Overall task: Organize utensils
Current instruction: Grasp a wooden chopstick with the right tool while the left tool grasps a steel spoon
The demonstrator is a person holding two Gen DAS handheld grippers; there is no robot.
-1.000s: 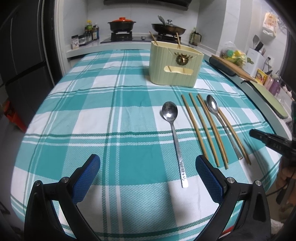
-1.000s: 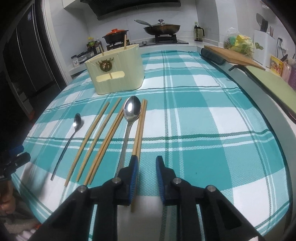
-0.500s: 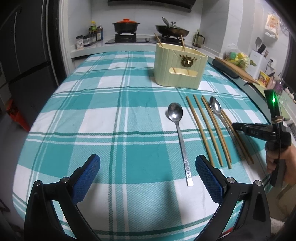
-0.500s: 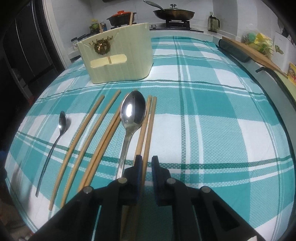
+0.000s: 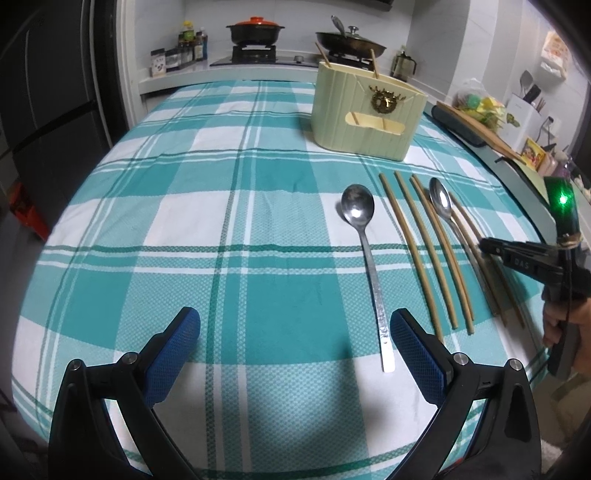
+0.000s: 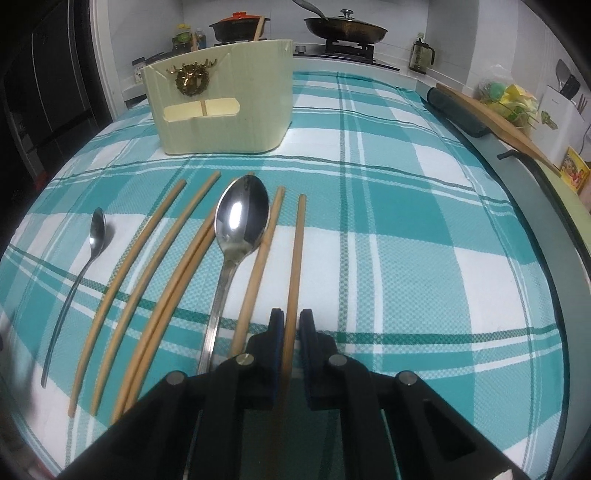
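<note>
On right gripper [image 5: 484, 246] side reads "DAS"; jaws clenched on chopstick [image 6: 295, 258]; left gripper [image 5: 295, 343] jaws released.

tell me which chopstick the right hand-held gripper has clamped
The rightmost chopstick, lying alone beyond the big spoon. The right hand-held gripper is shut on its lower end; the other five lie free.

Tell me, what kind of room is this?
Most likely a home kitchen. A stove at the back holds a pot with an orange lid and a lidded pan, and spoons and chopsticks lie on a table with a checked cloth beside a cream utensil holder.
</note>
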